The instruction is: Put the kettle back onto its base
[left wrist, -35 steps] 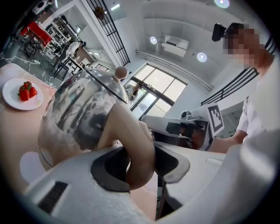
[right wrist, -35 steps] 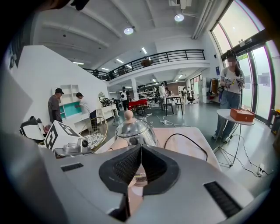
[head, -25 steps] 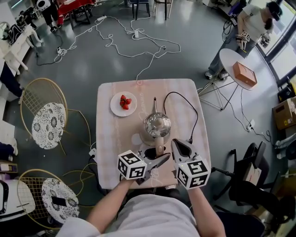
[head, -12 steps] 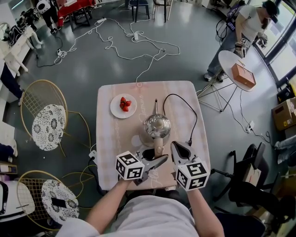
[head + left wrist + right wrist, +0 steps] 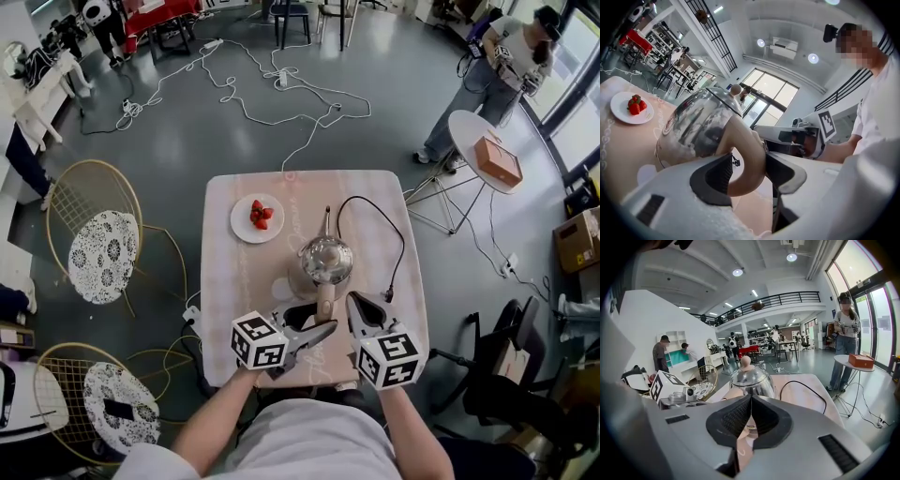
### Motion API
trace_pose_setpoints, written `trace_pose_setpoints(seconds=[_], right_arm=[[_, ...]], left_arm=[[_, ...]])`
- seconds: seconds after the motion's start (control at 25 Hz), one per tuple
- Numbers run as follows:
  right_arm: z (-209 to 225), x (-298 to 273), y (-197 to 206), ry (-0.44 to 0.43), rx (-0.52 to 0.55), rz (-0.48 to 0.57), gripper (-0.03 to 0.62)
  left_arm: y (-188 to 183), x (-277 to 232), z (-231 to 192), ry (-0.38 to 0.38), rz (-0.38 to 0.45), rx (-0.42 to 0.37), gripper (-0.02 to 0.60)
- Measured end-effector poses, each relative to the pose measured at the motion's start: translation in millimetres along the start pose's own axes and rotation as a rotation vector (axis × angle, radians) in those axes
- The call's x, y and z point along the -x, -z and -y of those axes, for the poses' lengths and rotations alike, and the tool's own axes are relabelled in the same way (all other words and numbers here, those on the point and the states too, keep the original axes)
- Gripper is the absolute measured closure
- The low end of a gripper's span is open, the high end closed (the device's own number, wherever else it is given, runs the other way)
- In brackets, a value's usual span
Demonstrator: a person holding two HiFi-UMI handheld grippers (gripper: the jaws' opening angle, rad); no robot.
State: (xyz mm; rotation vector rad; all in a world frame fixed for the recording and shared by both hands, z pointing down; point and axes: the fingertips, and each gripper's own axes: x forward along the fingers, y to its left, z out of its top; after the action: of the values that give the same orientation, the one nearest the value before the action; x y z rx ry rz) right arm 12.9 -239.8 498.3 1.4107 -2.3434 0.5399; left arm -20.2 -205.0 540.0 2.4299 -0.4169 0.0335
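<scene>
"The shiny steel kettle (image 5: pixel 325 258), where does it stand?"
"Upright on the table with the pale pink cloth (image 5: pixel 375 192), around its middle; a low round base (image 5: pixel 302 281) shows under it, and a black cord (image 5: pixel 400 239) runs from there in a loop over the cloth; whether the kettle sits fully in the base, I cannot tell."
"And the left hand-held gripper (image 5: pixel 749 176)?"
"Its jaws have just been opening and now stand wide apart; the beige curved handle (image 5: pixel 749 136) of the kettle passes between them; one pad (image 5: pixel 712 180) is clear of it, the other is just beside it, so nothing is clamped."
"The right hand-held gripper (image 5: pixel 751 414)?"
"Its jaws are together, with nothing between them; it is held just beside the handle, on the near right of the kettle, and points toward it."
"Anything more on the table?"
"A white round plate (image 5: pixel 238 225) with red strawberries (image 5: pixel 260 215); it lies beyond the kettle to the left, well apart from it."
</scene>
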Motion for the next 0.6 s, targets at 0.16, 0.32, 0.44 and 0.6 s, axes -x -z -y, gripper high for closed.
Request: trace_pose_setpoints(seconds=[0.16, 0.32, 0.44, 0.6], right_arm=[[-2, -1, -1, -0.002, 0.001, -0.003, 0.589], [-6, 0, -4, -0.009, 0.004, -0.004, 0.589], [-7, 1, -5, -0.016, 0.009, -0.001, 0.589], [-10, 3, -5, -0.033, 0.013, 0.000, 0.589]], left_arm=[[-3, 8, -1, -0.026, 0.017, -0.005, 0.368], [-10, 17, -1, -0.060, 0.039, -0.013, 0.368], [-18, 21, 3, -0.074, 0.057, -0.027, 0.368], [-24, 24, 9, -0.104, 0.063, -0.059, 0.369]])
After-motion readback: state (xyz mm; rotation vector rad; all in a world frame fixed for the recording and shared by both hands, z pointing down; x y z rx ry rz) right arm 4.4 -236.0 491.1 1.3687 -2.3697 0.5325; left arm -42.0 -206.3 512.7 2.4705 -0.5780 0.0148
